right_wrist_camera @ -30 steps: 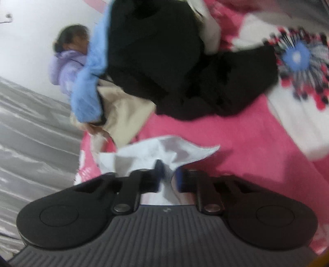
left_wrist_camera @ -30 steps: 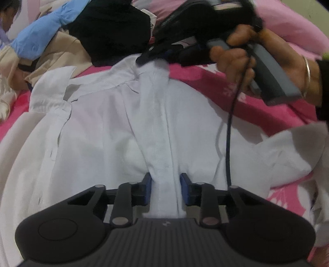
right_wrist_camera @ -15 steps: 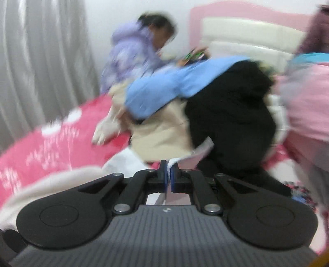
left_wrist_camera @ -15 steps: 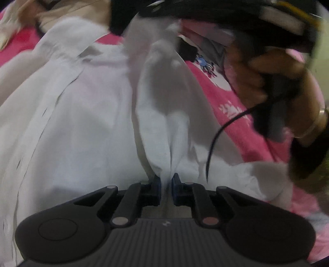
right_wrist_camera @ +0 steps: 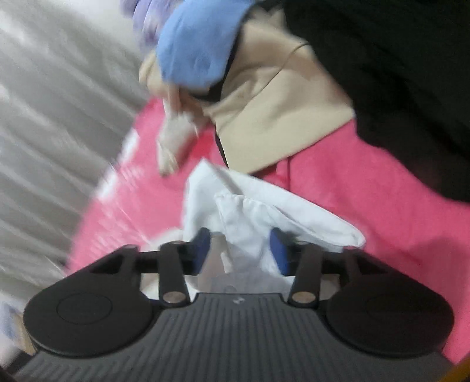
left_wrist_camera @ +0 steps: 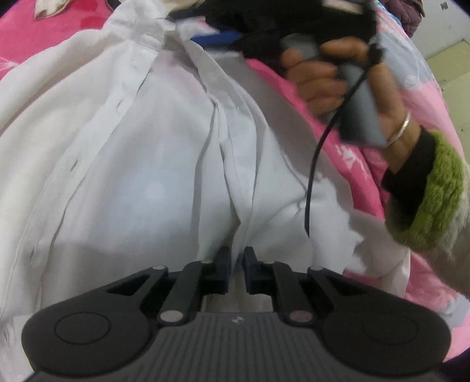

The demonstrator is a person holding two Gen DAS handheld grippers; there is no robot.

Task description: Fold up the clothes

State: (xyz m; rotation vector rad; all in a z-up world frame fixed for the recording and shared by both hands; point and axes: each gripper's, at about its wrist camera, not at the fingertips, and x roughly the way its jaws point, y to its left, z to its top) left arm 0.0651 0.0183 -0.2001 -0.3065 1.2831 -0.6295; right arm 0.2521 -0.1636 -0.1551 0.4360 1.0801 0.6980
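A white shirt (left_wrist_camera: 141, 152) lies spread on the pink bedspread (left_wrist_camera: 352, 152). My left gripper (left_wrist_camera: 236, 261) pinches a raised fold of its front near the hem; its jaws are opening slightly, with the cloth still pressed between the pads. At the collar end a hand (left_wrist_camera: 317, 76) holds my right gripper (left_wrist_camera: 217, 38). In the right wrist view, the right gripper (right_wrist_camera: 241, 246) has its jaws opening wide. The crumpled collar part of the shirt (right_wrist_camera: 249, 211) lies loose between the blue pads, and they do not press on it.
A pile of clothes lies beyond the collar: beige (right_wrist_camera: 273, 102), light blue (right_wrist_camera: 199, 44) and black (right_wrist_camera: 396, 73). A grey curtain (right_wrist_camera: 44, 117) hangs at the left. A person in purple (right_wrist_camera: 141, 17) is at the far edge. A green-cuffed sleeve (left_wrist_camera: 434, 188) is at the right.
The right gripper was shut on the collar cloth and now stands apart around it. Both views have swung and rolled; the left gripper keeps its pinched fold, drawn along with the shirt.
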